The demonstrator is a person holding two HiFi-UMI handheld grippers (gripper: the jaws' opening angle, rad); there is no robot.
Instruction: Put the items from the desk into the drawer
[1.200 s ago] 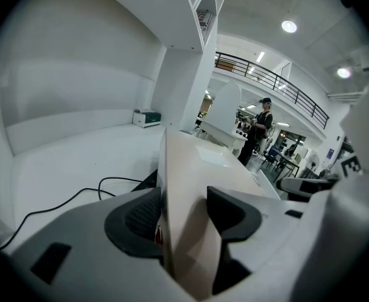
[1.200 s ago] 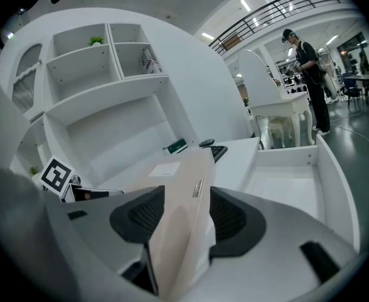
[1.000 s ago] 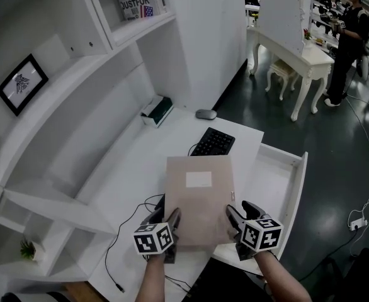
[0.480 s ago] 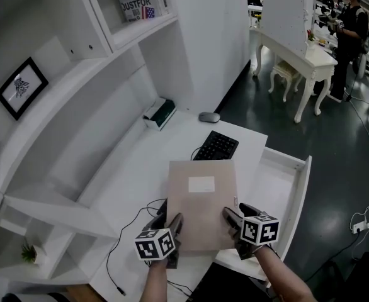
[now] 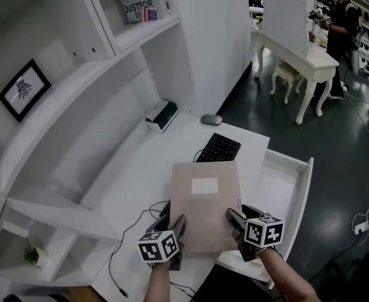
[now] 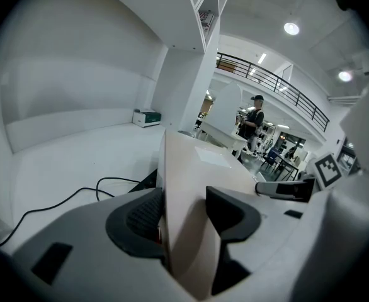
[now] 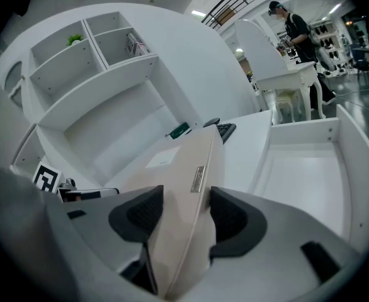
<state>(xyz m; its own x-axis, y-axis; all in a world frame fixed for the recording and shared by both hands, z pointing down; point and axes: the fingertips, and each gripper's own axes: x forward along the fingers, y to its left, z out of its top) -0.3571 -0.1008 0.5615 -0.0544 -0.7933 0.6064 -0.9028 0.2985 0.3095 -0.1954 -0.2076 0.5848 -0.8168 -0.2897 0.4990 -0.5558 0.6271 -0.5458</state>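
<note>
A flat beige folder with a pale label was held off the white surface, gripped at its near end by both tools. The left tool was clenched on the folder's near left corner, with one pad above the cover and one beneath. The right tool had the near right corner, by the spine, between its jaws. Those jaws had just been closing and pressed on the folder.

Just right of the right tool and running on ahead of it stood the open drawer, pulled out from the surface's edge. Its white floor lay in plain view between low walls. The folder's right edge hung close to the drawer's inner wall, not yet over the drawer floor.

Straight ahead of the tools, past the folder's far edge, lay a black keyboard, and beyond that a grey mouse. Further ahead and left, against the back wall, sat a green-and-white box. A black cable trailed on the surface under and left of the left tool.

White shelving rose to the left of the left tool. It held a framed picture, books high up, and a small plant in a low cubby. To the right of the drawer was dark open floor.
</note>
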